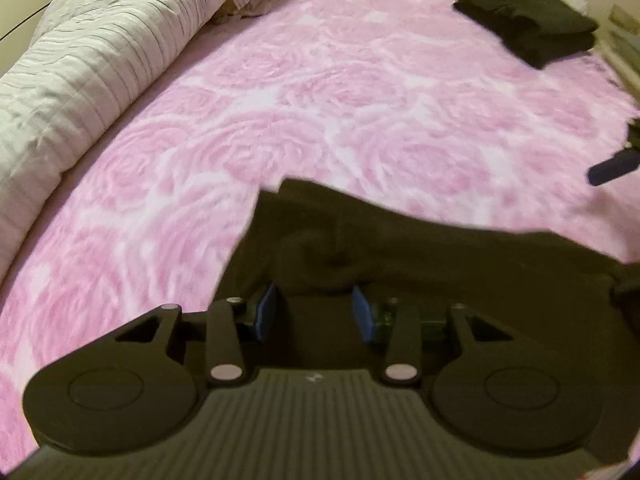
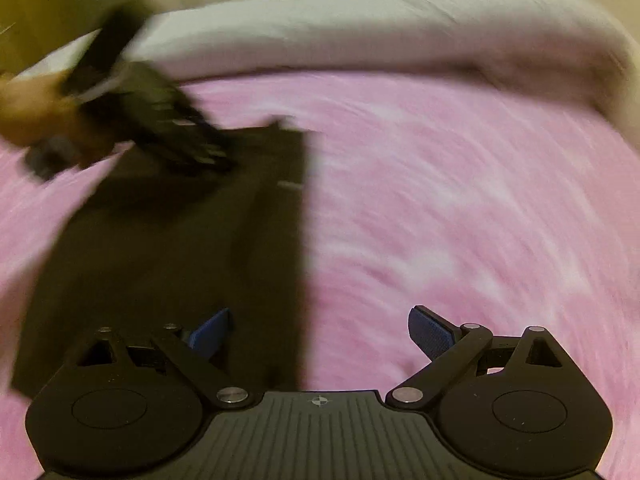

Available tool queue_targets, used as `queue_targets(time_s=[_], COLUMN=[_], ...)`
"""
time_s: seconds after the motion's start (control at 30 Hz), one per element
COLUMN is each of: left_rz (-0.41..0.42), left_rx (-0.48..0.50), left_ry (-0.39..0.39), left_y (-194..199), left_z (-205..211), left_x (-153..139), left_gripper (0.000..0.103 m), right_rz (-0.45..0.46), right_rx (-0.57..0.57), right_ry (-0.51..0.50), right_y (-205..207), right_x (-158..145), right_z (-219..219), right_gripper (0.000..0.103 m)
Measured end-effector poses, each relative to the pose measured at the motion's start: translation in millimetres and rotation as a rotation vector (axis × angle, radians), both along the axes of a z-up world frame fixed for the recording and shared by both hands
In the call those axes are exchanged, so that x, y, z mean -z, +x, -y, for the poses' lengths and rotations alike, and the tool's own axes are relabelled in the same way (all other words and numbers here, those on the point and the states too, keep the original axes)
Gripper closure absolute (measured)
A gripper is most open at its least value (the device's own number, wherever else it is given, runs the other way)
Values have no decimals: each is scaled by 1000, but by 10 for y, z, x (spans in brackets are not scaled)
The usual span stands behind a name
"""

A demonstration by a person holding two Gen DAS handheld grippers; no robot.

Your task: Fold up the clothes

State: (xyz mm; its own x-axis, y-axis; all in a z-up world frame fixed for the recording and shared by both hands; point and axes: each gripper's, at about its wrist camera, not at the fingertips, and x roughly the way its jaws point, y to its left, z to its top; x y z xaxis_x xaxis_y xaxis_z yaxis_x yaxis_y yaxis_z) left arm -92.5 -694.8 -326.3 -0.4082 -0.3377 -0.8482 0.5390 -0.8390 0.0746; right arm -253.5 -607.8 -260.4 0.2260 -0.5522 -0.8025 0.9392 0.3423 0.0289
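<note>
Closest to the left wrist camera, the left gripper [image 1: 316, 312] sits low over a dark garment [image 1: 400, 240], its blue pads [image 1: 266, 312] partly apart with black cloth filling the gap between them; whether they actually pinch a fold cannot be told from this view. The garment lies spread on a pink rose-patterned blanket [image 1: 320, 120], probably so it can be flattened before folding. Seen from the right wrist camera, which is heavily blurred, the right gripper [image 2: 320, 336] is spread wide and holds nothing, one pad over the garment's straight right edge [image 2: 306, 240] and the other over bare blanket, seemingly placed to take that edge. Farther off in that view, the left gripper and the hand [image 2: 36, 112] holding it hover over the garment's far corner. Beyond, a stack of folded black clothes [image 1: 528, 24] rests near the blanket's far right corner, apparently finished pieces set aside. A bunched grey-white quilt [image 1: 80, 60] borders the blanket's left side.
</note>
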Motion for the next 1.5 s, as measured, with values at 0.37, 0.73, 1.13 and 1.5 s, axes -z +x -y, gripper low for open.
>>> queue_targets(time_s=[0.37,0.73,1.13,1.5], left_rz=[94,274,371,309], left_rx=[23,477,879,1086], left_ry=[-98,-411,-668,-876], left_y=[491,1305,1776,1639], left_z=[-209,-1244,-1417,-1195], left_x=[-444,-181,309,597], left_gripper=[66,61,57,42], right_rz=[188,200,-324,-656], right_rx=[153,218,-200,-213], right_ry=[143,140,-148,-262], right_y=[-218,388,2462,2686], right_x=[-218,-522,-2,649], right_z=[-158,-581,-1605,-1326], right_gripper=[6,6,6,6])
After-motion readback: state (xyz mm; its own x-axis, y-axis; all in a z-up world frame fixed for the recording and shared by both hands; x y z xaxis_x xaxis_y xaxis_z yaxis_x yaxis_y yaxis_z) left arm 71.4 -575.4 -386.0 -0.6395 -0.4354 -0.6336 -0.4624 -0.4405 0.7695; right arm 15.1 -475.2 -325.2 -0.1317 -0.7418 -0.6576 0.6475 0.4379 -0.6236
